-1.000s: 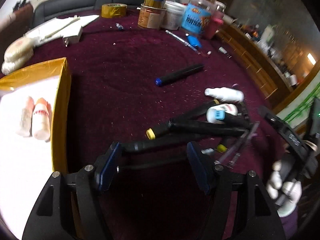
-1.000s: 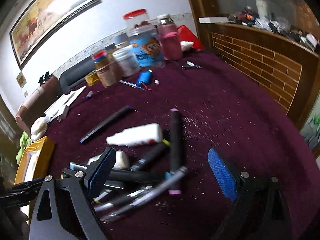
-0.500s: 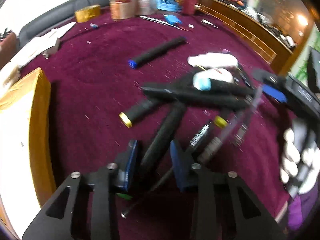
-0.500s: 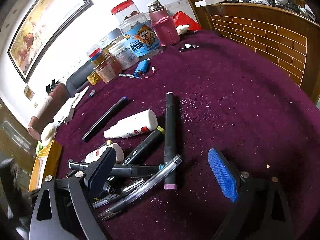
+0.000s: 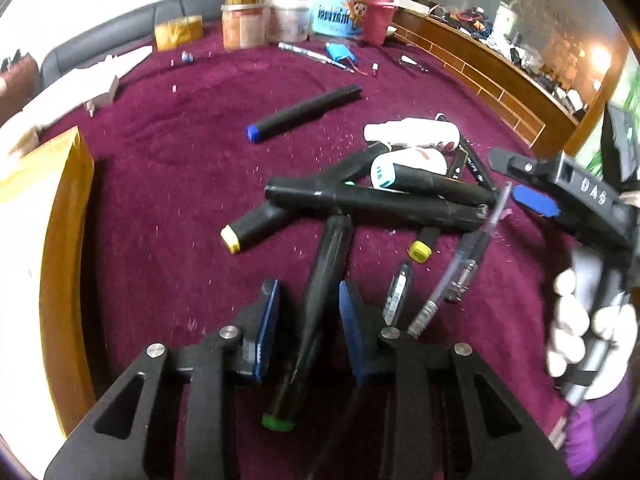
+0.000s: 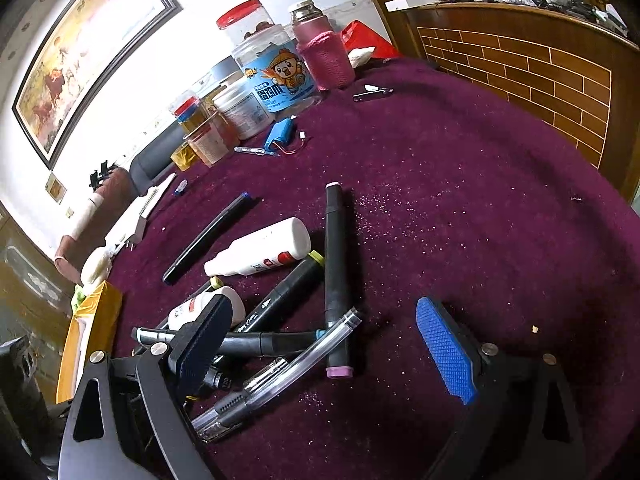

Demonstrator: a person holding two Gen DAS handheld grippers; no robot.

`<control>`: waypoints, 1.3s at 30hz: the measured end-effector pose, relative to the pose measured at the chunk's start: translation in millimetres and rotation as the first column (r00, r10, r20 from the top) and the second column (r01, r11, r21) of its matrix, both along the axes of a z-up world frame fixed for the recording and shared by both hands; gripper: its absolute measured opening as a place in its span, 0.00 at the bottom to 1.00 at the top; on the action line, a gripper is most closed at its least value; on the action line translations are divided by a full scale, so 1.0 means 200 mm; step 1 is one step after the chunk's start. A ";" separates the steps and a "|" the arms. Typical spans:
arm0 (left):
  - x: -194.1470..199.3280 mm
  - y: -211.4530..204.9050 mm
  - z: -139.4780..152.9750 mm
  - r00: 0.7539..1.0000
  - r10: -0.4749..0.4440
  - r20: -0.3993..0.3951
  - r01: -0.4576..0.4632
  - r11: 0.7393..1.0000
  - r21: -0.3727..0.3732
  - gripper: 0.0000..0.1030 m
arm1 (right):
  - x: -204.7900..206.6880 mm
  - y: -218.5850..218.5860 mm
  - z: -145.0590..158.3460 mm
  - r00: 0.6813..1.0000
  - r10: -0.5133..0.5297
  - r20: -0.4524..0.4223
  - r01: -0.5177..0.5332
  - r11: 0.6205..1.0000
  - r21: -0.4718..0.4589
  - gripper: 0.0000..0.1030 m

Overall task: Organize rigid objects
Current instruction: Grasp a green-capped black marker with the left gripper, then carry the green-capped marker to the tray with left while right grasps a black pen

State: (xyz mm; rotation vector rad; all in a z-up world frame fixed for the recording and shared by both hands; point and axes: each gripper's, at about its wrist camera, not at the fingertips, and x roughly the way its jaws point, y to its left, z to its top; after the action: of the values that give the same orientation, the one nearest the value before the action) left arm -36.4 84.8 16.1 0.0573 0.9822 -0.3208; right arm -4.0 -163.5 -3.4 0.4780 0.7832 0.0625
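Jaws of my left gripper [image 5: 308, 312] have just been closing on the black green-tipped marker [image 5: 316, 300] lying by the worktop pile; my right gripper [image 6: 324, 344] hangs wide open, empty. Next I lift it.

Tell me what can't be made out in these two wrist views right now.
- Left wrist view: whether the left gripper pads actually press the green-tipped marker; small gaps seem to show either side.
- Left wrist view: contents of the yellow box, cut off by the frame edge and washed out.
- Right wrist view: the small white bottle label, partly behind the right gripper's fingers.
- Both views: jar label text is too small.
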 end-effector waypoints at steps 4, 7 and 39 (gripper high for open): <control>-0.02 -0.05 0.00 0.999 -0.025 0.045 0.024 0.999 0.026 0.14 | 0.01 0.00 -0.01 1.000 0.002 -0.015 -0.002 1.000 0.002 0.88; -0.03 0.06 0.03 1.000 0.002 0.019 0.000 0.994 -0.108 0.13 | 0.01 0.00 -0.01 1.000 0.002 -0.021 -0.002 1.000 0.006 0.88; -0.44 0.83 0.37 0.956 0.229 0.185 -0.108 0.857 -0.504 0.12 | -0.22 0.93 0.01 0.887 0.408 -0.215 -0.429 0.901 -0.062 0.64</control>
State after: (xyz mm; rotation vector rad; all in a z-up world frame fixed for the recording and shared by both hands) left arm -124.7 250.1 89.3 -0.4462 0.6367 -0.3824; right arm -47.7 22.1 -1.4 0.2048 1.0721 0.3793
